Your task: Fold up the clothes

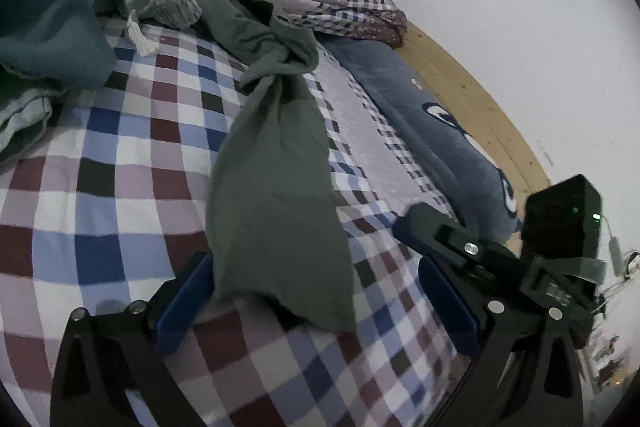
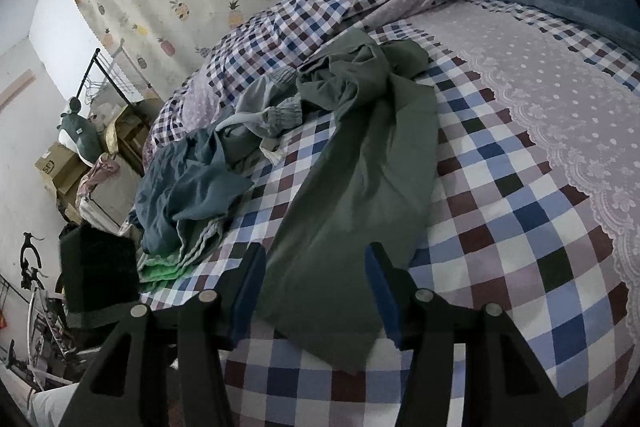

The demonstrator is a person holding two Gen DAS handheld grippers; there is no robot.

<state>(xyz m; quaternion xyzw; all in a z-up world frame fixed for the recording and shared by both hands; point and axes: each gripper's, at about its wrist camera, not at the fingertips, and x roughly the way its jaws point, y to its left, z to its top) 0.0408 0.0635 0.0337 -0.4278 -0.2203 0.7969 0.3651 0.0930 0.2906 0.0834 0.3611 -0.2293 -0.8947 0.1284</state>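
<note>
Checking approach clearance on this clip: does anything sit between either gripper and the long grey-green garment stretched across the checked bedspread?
Nothing visible does. The grey-green garment's near end lies directly between the open fingers of both the left gripper and the right gripper. The heap of other clothes sits off to the side, meeting the garment only at its far, twisted end.

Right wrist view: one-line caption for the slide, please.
Open right gripper straddling the near end of a twisted olive-green garment stretched across the checked bedsheet.

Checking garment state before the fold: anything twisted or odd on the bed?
Yes. The grey-green garment is twisted into a knot-like bunch partway up, not flat on the checked bedsheet. Both the left gripper and right gripper are open at its near hem.
</note>
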